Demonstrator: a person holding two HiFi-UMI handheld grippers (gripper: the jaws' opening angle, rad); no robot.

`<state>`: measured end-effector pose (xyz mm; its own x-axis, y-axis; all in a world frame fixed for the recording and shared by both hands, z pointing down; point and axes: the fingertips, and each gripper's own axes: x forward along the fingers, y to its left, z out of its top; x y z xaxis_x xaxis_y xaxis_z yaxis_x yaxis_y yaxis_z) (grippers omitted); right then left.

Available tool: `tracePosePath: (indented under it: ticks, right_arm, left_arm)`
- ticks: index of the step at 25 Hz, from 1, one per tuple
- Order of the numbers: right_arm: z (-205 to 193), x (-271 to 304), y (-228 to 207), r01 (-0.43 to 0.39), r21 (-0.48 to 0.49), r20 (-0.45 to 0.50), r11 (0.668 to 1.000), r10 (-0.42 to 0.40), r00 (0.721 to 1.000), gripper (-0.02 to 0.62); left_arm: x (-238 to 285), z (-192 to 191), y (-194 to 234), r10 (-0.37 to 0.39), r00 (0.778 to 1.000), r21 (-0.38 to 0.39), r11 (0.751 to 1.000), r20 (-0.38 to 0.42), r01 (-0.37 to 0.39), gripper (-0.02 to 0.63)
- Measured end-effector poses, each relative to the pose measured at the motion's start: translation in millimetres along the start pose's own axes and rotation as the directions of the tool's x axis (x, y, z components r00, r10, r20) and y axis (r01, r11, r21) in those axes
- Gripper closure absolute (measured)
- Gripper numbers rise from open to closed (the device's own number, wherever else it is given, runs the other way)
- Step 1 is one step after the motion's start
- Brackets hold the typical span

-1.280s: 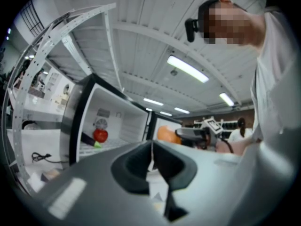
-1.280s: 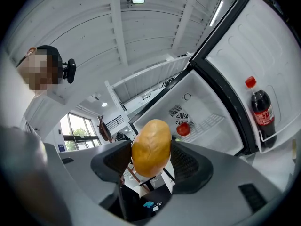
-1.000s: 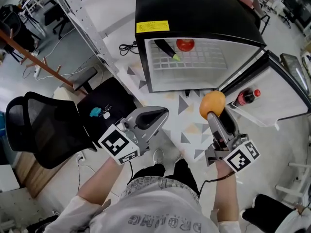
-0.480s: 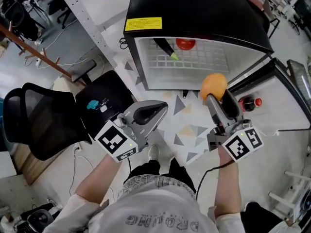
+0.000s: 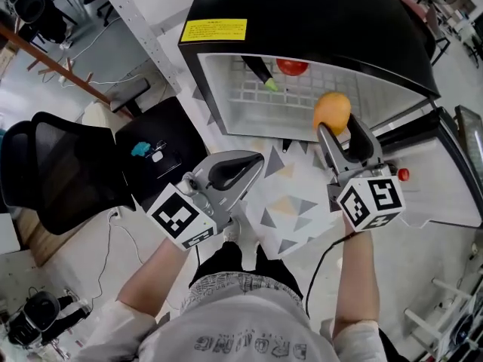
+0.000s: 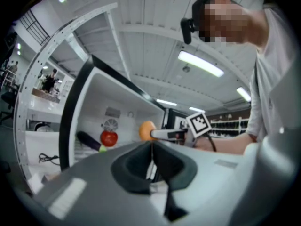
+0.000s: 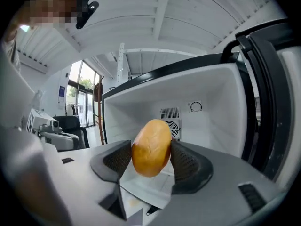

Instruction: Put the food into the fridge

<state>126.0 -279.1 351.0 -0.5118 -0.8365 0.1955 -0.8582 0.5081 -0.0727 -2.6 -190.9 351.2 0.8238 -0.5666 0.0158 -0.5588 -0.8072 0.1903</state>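
My right gripper (image 5: 333,119) is shut on an orange mango-like fruit (image 5: 332,111), held at the mouth of the open black mini fridge (image 5: 317,21). In the right gripper view the fruit (image 7: 151,148) sits between the gripper's (image 7: 150,159) pads, with the white fridge interior (image 7: 188,117) right ahead. A red tomato (image 5: 292,68) and a dark eggplant (image 5: 259,74) lie on the wire shelf (image 5: 302,96) inside. My left gripper (image 5: 249,164) is shut and empty, lower left of the fridge opening; its own view (image 6: 151,161) shows tomato (image 6: 108,138) and fruit (image 6: 147,131).
The fridge door (image 5: 430,164) stands open to the right, with a red-capped bottle (image 5: 402,175) in its rack. A black office chair (image 5: 60,172) stands at left, with a dark stool (image 5: 155,157) holding small items beside it. A metal rack post (image 5: 143,29) runs along the fridge's left.
The right gripper has carried the fruit up and forward, from in front of the door to the fridge opening. The left gripper has stayed about where it was.
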Motion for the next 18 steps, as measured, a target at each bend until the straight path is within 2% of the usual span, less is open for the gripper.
tracePosePath:
  ticks: [9,18]
  right_arm:
    - [-7,38,-29,0.056,-0.160,-0.085,0.986,-0.070,0.994,0.340]
    - [-14,73,-56,0.123,-0.285,-0.154,0.951,-0.172,0.973,0.339]
  left_arm:
    - [16,-9,12,0.032,0.999,-0.015,0.999,0.016,-0.032,0.595]
    - [19,-22,27,0.051,0.998,-0.040,0.998,0.032,-0.049,0.595]
